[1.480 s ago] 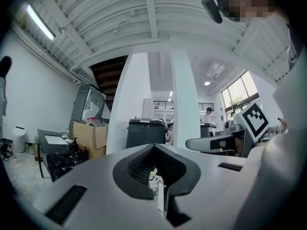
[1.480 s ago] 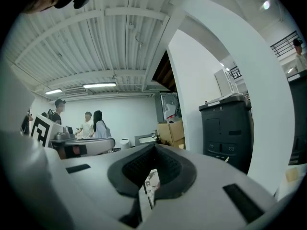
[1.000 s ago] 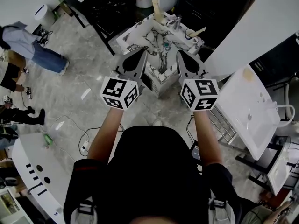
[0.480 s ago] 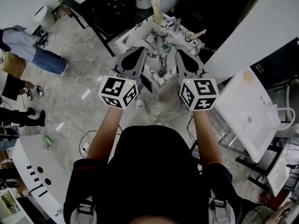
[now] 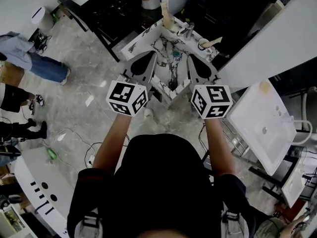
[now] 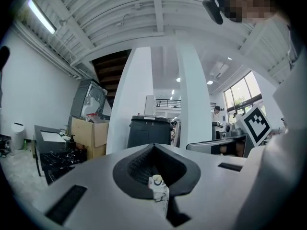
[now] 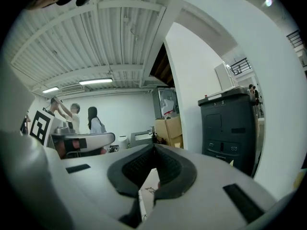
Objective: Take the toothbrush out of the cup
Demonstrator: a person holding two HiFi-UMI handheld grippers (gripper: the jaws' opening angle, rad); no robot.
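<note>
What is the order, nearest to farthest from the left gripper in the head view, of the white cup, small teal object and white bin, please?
1. The small teal object, on the marble counter just right of the left gripper.
2. The white cup, farther right near the counter's edge.
3. The white bin, on the floor at far upper left.

Top centre: a marble counter, its near half mostly bare and open from below. A pale upright object, a tap and a cup line its far edge. A white panel closes off the upper right.
</note>
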